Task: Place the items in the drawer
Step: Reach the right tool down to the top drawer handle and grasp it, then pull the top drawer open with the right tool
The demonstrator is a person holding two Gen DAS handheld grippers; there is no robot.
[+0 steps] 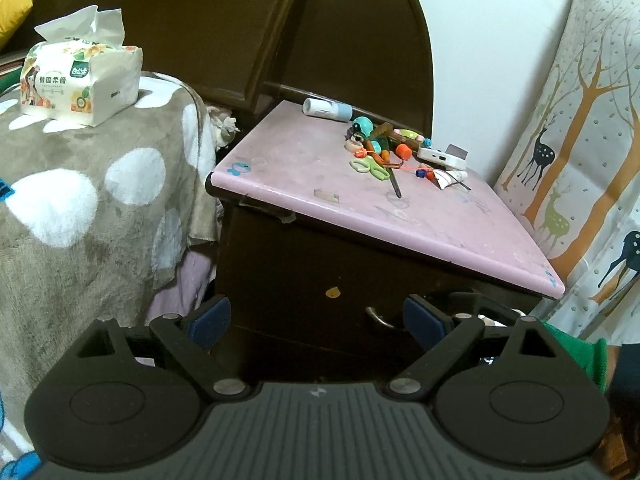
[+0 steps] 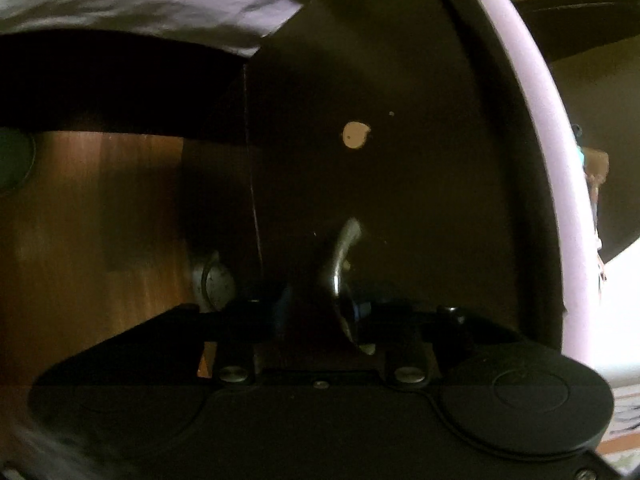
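A dark wooden nightstand has a pink top (image 1: pixel 304 172) and a drawer front (image 1: pixel 320 276) with a curved metal handle (image 1: pixel 378 318). On the top lies a pile of small items (image 1: pixel 384 148): green scissors (image 1: pixel 370 168), a white tube (image 1: pixel 326 109), a white box (image 1: pixel 442 157), pens and toys. My left gripper (image 1: pixel 316 320) is open and empty, held in front of the drawer front. My right gripper (image 2: pixel 324 312) is rolled sideways, its jaws standing on either side of the metal handle (image 2: pixel 342 264) at the drawer front (image 2: pixel 400 160). It also shows at the handle in the left wrist view (image 1: pixel 472 312).
A bed with a grey spotted blanket (image 1: pixel 88 200) stands left of the nightstand, with a tissue pack (image 1: pixel 78 80) on it. A deer-print curtain (image 1: pixel 576 160) hangs on the right. A dark headboard (image 1: pixel 200 20) is behind. Wooden floor (image 2: pixel 100 220) shows below.
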